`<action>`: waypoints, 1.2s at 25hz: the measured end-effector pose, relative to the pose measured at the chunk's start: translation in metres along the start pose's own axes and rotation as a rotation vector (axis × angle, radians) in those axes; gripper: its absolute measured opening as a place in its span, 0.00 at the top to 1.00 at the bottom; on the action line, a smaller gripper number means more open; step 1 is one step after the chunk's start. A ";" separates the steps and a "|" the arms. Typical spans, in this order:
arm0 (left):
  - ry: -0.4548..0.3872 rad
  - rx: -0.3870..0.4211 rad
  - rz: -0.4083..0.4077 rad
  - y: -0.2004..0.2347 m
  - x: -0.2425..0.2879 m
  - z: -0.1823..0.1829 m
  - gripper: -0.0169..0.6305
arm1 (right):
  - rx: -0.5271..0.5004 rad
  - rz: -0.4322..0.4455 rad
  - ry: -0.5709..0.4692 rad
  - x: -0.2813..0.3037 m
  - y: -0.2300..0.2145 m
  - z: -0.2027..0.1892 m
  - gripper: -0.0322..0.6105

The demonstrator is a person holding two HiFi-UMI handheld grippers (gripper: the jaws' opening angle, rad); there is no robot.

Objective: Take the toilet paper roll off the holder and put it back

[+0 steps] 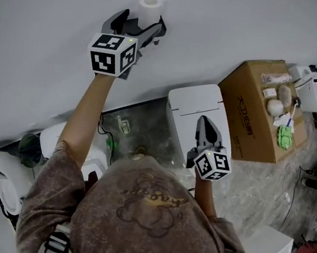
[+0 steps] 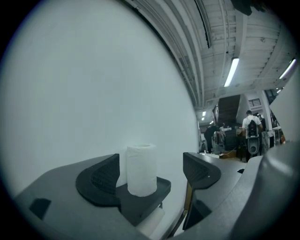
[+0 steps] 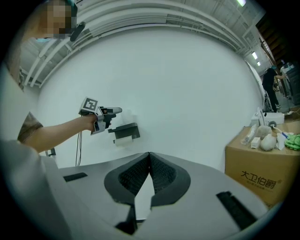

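Just beyond left tool [image 2: 150, 161], toilet paper roll [image 2: 141, 169] on holder [image 2: 140, 206]

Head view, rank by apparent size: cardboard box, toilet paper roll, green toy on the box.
1. cardboard box, clearly largest.
2-3. toilet paper roll and green toy look about alike. They sit at different distances from the camera, so I won't rank them.

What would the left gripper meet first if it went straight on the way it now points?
Most likely the white toilet paper roll, standing upright on the dark holder shelf, in line between the left gripper's open jaws. The white wall lies behind it. The gap to the roll is hard to judge.
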State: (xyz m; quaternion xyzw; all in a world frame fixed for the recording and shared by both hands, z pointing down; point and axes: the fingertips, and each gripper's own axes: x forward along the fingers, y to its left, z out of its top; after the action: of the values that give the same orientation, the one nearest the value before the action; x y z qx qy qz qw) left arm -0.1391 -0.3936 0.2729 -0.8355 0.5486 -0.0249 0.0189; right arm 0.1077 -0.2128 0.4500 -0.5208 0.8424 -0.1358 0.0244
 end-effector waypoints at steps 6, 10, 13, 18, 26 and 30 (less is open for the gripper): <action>0.038 0.029 0.020 0.009 0.027 -0.003 0.34 | 0.010 -0.021 -0.009 -0.002 -0.007 -0.002 0.96; 0.052 0.062 0.056 0.016 0.044 -0.002 0.34 | 0.017 -0.039 -0.011 -0.006 -0.014 -0.002 0.96; 0.071 0.072 0.078 0.020 0.052 -0.005 0.34 | 0.021 -0.055 -0.021 -0.009 -0.020 0.000 0.96; 0.087 0.077 0.095 0.018 0.064 -0.007 0.36 | 0.030 -0.085 -0.028 -0.015 -0.033 0.001 0.96; 0.090 0.069 0.138 0.025 0.069 -0.006 0.45 | 0.033 -0.102 -0.034 -0.019 -0.040 0.003 0.96; 0.090 0.061 0.138 0.027 0.067 -0.007 0.47 | 0.030 -0.102 -0.034 -0.020 -0.040 0.002 0.96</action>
State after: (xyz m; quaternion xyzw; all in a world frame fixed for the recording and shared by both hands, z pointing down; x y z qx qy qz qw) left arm -0.1379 -0.4661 0.2794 -0.7929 0.6040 -0.0777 0.0213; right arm 0.1515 -0.2124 0.4561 -0.5650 0.8120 -0.1406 0.0398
